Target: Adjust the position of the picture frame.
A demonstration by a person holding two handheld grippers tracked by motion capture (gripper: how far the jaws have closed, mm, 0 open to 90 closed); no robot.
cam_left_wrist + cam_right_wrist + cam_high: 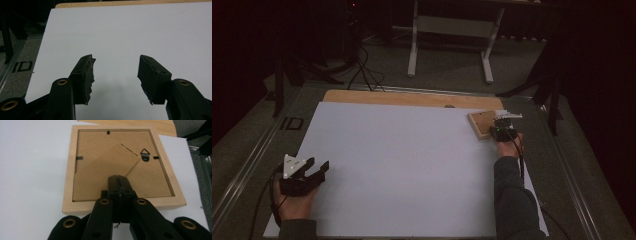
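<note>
A light wooden picture frame (pixel 67 177) lies face down on the white sheet (pixel 402 165), at the far right corner in the high view (pixel 479 125). Its brown backing board (pixel 100 162) shows a fold-out stand flap, a triangular hanger (pixel 145 153) and small black clips (pixel 79 158). My right gripper (pixel 117 178) is shut, with its tips low over the near middle of the backing; what lies under them is hidden. In the high view it sits at the frame's near right side (pixel 503 126). My left gripper (pixel 318 163) rests open near the sheet's left edge, with nothing between its pads (pixel 86 75).
A wooden tabletop strip (pixel 412 98) runs behind the white sheet. A metal rail (pixel 257 150) borders the left side. Beyond the table stand a white desk frame (pixel 412 50) and black cables (pixel 362 70) on the carpet.
</note>
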